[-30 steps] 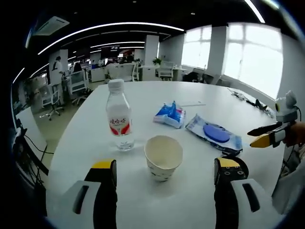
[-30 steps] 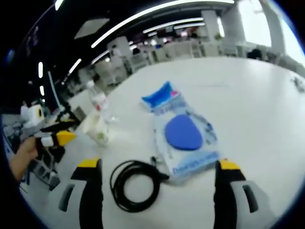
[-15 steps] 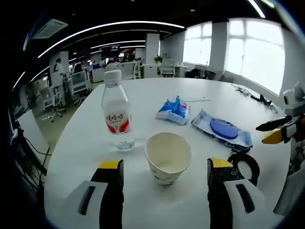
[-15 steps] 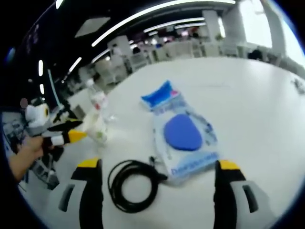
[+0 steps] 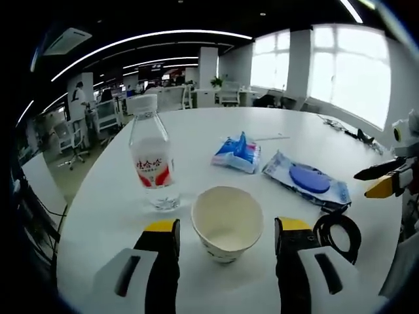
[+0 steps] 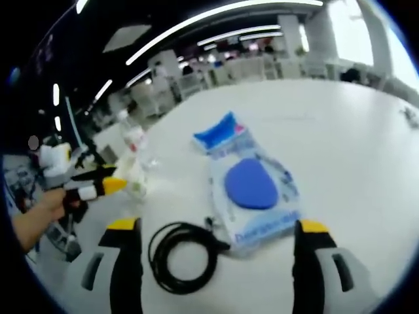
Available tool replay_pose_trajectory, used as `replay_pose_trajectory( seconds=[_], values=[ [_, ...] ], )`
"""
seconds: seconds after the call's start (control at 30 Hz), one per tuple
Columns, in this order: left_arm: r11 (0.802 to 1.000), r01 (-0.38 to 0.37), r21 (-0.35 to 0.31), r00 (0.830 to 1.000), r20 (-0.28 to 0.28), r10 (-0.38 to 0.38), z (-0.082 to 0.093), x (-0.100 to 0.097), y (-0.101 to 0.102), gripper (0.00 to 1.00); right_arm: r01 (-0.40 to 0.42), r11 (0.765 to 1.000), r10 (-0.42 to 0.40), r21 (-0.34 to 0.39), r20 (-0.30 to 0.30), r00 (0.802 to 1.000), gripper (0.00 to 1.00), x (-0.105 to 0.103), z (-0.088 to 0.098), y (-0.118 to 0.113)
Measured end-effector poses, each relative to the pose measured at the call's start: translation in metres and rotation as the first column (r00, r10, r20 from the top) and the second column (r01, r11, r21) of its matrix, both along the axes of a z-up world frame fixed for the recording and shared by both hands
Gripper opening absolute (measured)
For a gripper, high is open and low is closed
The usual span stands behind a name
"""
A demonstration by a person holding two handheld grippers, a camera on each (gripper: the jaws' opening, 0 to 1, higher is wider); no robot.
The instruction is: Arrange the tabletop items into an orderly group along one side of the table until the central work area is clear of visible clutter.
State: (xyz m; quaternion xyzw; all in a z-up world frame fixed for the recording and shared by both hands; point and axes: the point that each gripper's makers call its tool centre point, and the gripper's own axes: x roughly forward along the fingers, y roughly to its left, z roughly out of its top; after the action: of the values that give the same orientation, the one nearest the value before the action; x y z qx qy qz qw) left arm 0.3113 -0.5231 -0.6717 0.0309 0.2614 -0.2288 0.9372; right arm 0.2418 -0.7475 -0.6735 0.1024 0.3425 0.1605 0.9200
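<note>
- A water bottle [image 5: 152, 167] stands upright at the near left of the white tabletop [image 5: 196, 131].
- A paper cup [image 5: 226, 222] sits just right of it, between the spread jaws of the left hand-held gripper [image 5: 226, 239]; closing gently on the rim should avoid crushing it.
- Farther right lie a blue tissue pack [image 5: 237, 153], a wipes pack [image 5: 305, 183] and a coiled black cable [image 5: 336, 230].
- The right hand-held gripper [image 6: 213, 239] hangs open over cable and wipes.

On the table [image 5: 196, 131], the bottle [image 5: 151, 163] stands left of the cup [image 5: 226, 222], with the wipes pack [image 5: 306, 185] right.
</note>
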Motion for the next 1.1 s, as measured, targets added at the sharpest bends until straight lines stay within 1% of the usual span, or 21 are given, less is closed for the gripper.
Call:
replay_pose_trajectory(
  seconds=[0.13,0.2,0.4,0.53,0.7,0.93,1.1],
  values=[
    [1.000,-0.001,0.007,1.000,-0.006,0.001,-0.0031,0.0016,-0.0014,0.52,0.001,1.000,-0.001,-0.003,-0.003,1.000,0.93,-0.0001,-0.0009,-0.0004],
    [1.000,-0.008,-0.005,1.000,-0.028,0.008,-0.0057,0.0007,-0.0018,0.51,0.004,1.000,-0.004,-0.004,-0.009,1.000,0.92,-0.0006,-0.0024,-0.0010],
    [1.000,-0.018,0.001,1.000,-0.024,0.018,-0.0075,0.0015,-0.0002,0.46,0.003,1.000,-0.003,-0.012,-0.028,1.000,0.91,-0.0038,-0.0067,-0.0020],
    [1.000,-0.017,0.011,1.000,-0.022,0.017,-0.0086,0.0018,0.0002,0.43,0.007,1.000,-0.007,-0.011,-0.026,1.000,0.90,-0.0033,-0.0060,-0.0028],
    [1.000,-0.024,-0.006,1.000,-0.020,0.024,-0.0093,0.0027,-0.0001,0.42,0.004,1.000,-0.004,-0.010,-0.022,1.000,0.90,-0.0034,-0.0047,-0.0024],
    [1.000,-0.024,-0.008,1.000,-0.019,0.024,-0.0085,0.0034,0.0002,0.41,0.003,1.000,-0.003,-0.012,-0.024,1.000,0.90,-0.0050,-0.0044,-0.0031],
    [1.000,-0.027,-0.012,1.000,-0.011,0.027,-0.0041,0.0047,0.0011,0.41,0.004,1.000,-0.004,-0.012,-0.019,1.000,0.91,-0.0048,-0.0024,-0.0034]
  ],
)
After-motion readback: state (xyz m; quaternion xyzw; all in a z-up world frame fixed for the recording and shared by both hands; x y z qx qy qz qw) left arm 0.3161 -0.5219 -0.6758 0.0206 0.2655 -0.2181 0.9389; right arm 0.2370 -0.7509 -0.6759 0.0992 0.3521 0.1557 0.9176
